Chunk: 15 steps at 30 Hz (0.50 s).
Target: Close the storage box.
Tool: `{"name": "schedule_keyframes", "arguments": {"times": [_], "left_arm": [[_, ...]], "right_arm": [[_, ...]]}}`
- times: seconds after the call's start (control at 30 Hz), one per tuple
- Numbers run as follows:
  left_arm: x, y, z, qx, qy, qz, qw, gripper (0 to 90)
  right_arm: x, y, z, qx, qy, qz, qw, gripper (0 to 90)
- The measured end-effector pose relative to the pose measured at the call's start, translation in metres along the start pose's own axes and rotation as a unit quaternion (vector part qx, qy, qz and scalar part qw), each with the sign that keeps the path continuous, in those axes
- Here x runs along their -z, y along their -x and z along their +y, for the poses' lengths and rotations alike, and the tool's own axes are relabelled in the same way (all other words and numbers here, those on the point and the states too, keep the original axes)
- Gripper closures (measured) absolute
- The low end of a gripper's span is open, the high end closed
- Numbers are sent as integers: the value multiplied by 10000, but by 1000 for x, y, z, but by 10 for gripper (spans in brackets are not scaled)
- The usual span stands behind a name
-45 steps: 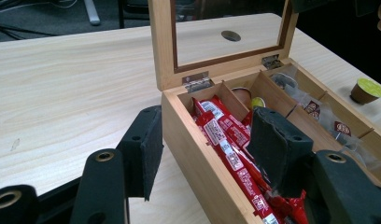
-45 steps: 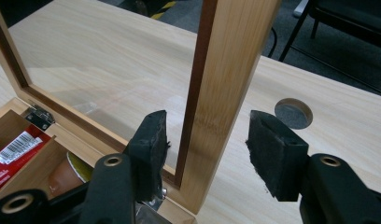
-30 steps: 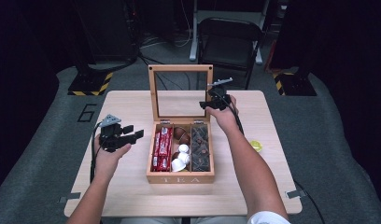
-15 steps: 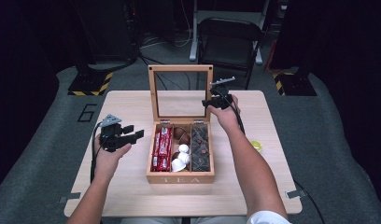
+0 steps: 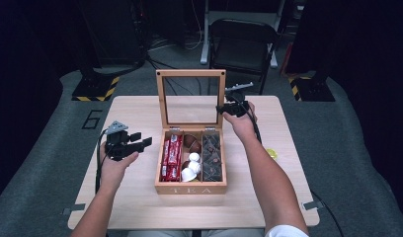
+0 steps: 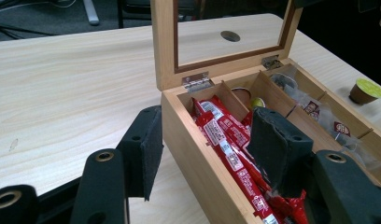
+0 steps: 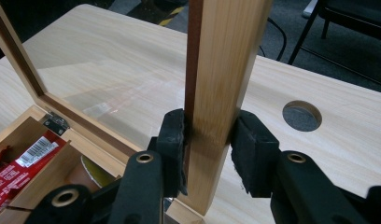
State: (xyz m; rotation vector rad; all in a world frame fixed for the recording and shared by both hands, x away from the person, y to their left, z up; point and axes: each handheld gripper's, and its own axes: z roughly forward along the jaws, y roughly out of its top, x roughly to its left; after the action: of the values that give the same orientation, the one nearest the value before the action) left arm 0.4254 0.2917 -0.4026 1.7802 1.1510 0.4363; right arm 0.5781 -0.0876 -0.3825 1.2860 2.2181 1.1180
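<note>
A wooden tea box (image 5: 189,187) stands mid-table with its glass lid (image 5: 191,74) raised upright. My right gripper (image 5: 222,109) is at the lid's right side. Its jaws have just been closing, and in the right gripper view both pads press on the lid's wooden frame (image 7: 226,56), so the right gripper (image 7: 209,121) is shut on it. My left gripper (image 5: 142,141) hovers left of the box, open and holding nothing. In the left gripper view the left gripper (image 6: 209,116) straddles the box's left wall above the red sachets (image 6: 226,149).
The box holds red sachets (image 5: 171,157), white and brown capsules (image 5: 191,165) and tea bags (image 5: 212,153). A green-topped capsule (image 5: 271,153) sits on the table right of the box. A round hole (image 7: 301,115) is in the tabletop behind the lid. A chair (image 5: 244,44) stands beyond the table.
The right gripper's jaws have closed in onto the right side of the lid's frame. The left hand and the box have not moved.
</note>
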Motion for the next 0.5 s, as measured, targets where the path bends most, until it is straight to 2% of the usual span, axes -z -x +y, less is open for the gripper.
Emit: {"name": "schedule_keyframes", "arguments": {"times": [0.3, 0.4, 0.47, 0.5], "left_arm": [[-3, 0, -1, 3, -41, 5, 10000, 443], [-5, 1, -1, 4, -31, 15, 10000, 443], [-5, 2, -1, -6, -64, 3, 10000, 443], [-6, 3, -2, 74, -47, -6, 10000, 443]], "right_arm": [[10, -6, -8, 139, 176, 16, 9997, 653], [13, -9, -11, 258, 251, -33, 9993, 652], [16, -13, -14, 232, 282, -85, 9993, 651], [17, -14, -15, 280, 315, -115, 9990, 651]]}}
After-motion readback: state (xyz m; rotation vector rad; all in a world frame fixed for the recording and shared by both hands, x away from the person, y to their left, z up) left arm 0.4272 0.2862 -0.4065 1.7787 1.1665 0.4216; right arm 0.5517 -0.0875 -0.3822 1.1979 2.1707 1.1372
